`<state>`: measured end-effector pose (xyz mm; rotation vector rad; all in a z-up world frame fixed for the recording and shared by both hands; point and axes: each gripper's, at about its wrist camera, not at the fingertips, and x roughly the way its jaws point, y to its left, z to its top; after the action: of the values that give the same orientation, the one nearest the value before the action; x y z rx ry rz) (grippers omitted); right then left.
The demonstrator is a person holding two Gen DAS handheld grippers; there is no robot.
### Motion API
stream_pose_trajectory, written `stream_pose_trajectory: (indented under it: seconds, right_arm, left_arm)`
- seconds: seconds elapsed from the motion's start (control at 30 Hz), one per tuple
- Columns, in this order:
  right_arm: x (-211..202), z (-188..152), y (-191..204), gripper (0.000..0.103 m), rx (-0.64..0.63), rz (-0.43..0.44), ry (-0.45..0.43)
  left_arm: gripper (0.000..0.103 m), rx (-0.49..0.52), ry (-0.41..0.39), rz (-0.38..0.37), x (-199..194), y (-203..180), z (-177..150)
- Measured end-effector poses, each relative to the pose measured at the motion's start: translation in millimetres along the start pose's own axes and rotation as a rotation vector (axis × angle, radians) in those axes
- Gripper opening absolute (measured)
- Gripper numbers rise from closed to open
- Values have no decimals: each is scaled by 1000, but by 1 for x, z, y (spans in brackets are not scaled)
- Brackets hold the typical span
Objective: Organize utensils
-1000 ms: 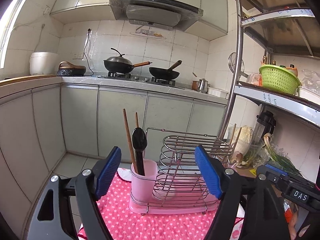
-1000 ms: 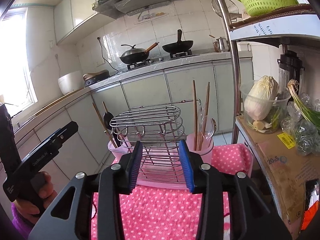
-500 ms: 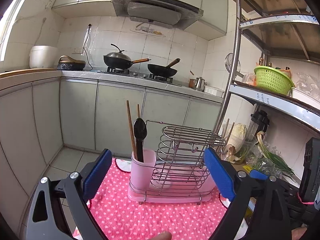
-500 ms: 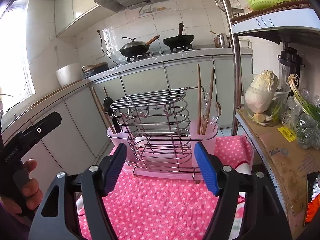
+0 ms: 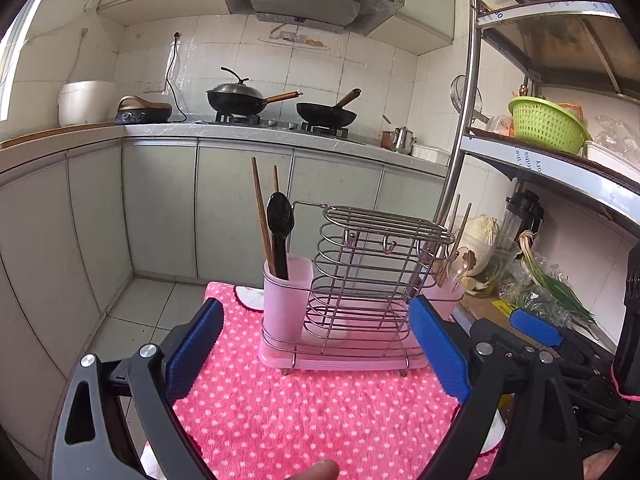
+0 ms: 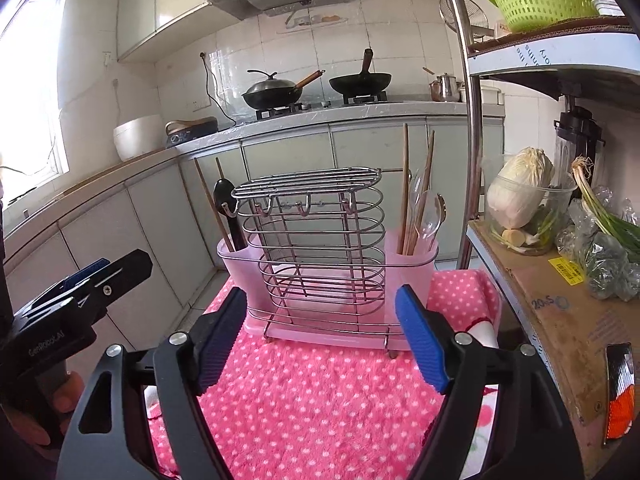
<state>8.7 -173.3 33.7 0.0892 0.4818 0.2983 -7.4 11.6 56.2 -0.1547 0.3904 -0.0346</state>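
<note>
A pink utensil holder with a wire rack (image 5: 360,280) (image 6: 316,256) stands on a pink dotted cloth (image 5: 304,408) (image 6: 320,400). Its left cup (image 5: 286,288) (image 6: 236,260) holds a black spoon (image 5: 280,216) (image 6: 224,200) and wooden chopsticks (image 5: 260,212). Its right cup (image 6: 412,264) holds chopsticks (image 6: 406,184) and clear and metal spoons (image 6: 428,216). My left gripper (image 5: 316,352) is open and empty, in front of the holder. My right gripper (image 6: 320,336) is open and empty, in front of the holder too.
A metal shelf post (image 5: 460,128) (image 6: 468,120) rises right of the holder. The shelf bears a cabbage (image 6: 520,188), green onions (image 6: 608,220), a blender (image 6: 576,132) and a green basket (image 5: 544,124). Kitchen cabinets and a stove with two woks (image 5: 280,100) lie behind.
Both grippers have drawn back from the holder, which looks smaller now. Both have opened wider, the right one most of all.
</note>
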Motion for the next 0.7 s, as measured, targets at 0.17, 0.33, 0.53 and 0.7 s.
stream_pose_trajectory:
  seconds: [0.17, 0.33, 0.53, 0.7]
  right_arm:
    - [-3, -3, 2, 77, -24, -22, -3]
    - [-6, -5, 4, 77, -43, -51, -16]
    - [-6, -6, 0, 77, -32, -59, -10]
    - [-5, -7, -4, 77, -25, -66, -6]
  left_arm:
    - [92, 14, 5, 9, -1, -4, -4]
    - [92, 13, 14, 17, 0, -6, -5]
    - [92, 29, 17, 27, 1, -10, -6]
    - [92, 30, 25, 31, 3, -12, -7]
